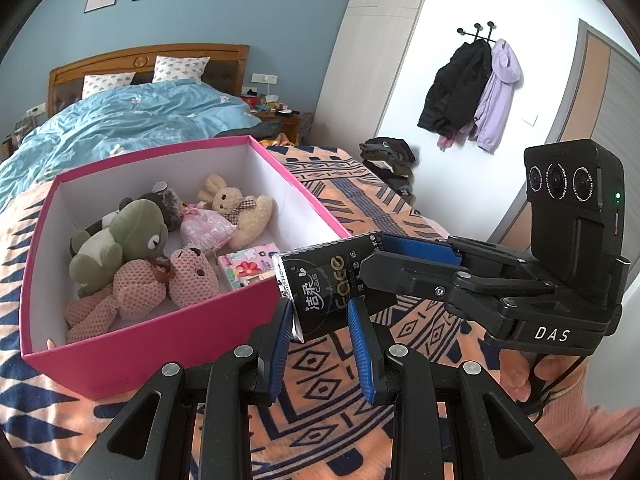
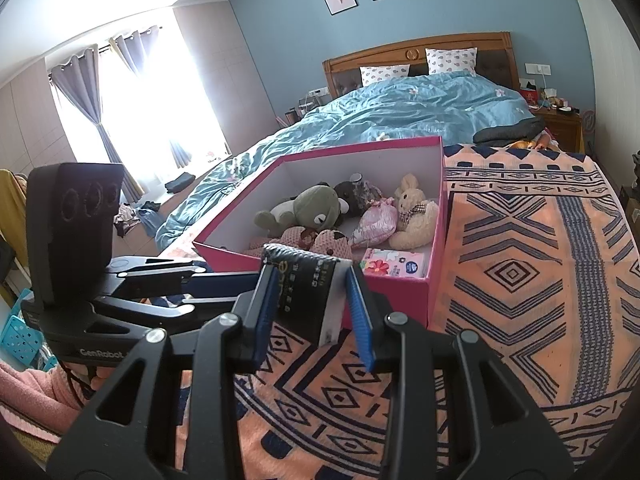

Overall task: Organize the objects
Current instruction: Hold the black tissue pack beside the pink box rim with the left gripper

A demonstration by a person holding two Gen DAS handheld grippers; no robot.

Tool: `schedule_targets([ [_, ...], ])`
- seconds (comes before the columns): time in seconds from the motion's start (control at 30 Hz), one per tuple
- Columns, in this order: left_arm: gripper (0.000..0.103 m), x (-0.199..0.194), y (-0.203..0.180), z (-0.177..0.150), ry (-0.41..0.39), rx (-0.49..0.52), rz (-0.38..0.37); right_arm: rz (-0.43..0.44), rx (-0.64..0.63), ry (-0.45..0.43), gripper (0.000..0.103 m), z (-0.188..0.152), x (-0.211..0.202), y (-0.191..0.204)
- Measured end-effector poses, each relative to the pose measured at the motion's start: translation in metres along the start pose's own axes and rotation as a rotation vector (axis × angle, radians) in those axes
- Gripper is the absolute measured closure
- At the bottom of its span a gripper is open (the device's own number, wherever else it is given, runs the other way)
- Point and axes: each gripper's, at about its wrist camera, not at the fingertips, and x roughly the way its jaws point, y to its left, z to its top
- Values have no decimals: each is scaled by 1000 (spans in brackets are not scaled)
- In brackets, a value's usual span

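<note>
Both tongs, left (image 1: 320,344) and right (image 2: 312,312), are clamped on one black soft tissue pack (image 1: 320,292). Its long side points toward the pink cardboard box (image 1: 160,328) at ten o'clock.

Bed with wooden headboard (image 2: 420,50), upper centre of the right wrist view. Lying on it: blue floral duvet (image 2: 400,116), two patterned pillows (image 2: 450,60), orange-and-navy patterned blanket (image 2: 520,280) at lower right, and open pink box (image 2: 436,264) at centre.

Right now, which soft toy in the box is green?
The frog, at the box's left side. The bunny is cream and the bear is pink.
</note>
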Motion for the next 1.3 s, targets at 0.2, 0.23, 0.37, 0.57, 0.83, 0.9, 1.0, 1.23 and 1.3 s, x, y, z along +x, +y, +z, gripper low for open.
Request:
schedule_targets([
  [0.2,75,1,1,1,0,-4,0,3,-7,-5,65,3,1,0],
  [0.23,75,1,2,2,-1,-5,1,3,-7,-4,65,3,1,1],
  [0.37,75,1,3,2,-3,-5,3,3,-7,-3,65,3,2,1],
  [0.57,75,2,6,5,-5,-8,5,3,-7,-4,65,4,3,1],
  [0.83,75,4,7,9,-6,-5,8,3,-5,-5,65,7,4,-2],
  [0.9,75,4,7,9,-6,-6,7,1,-7,-5,65,8,5,-2],
  [1.0,75,4,7,10,-6,-6,7,0,-6,-4,65,8,5,-2],
  [1.23,75,6,9,12,-5,-12,7,0,-5,-4,65,9,5,-3],
  [1.3,75,8,10,14,-4,-15,5,-1,-5,-4,65,9,5,-3],
])
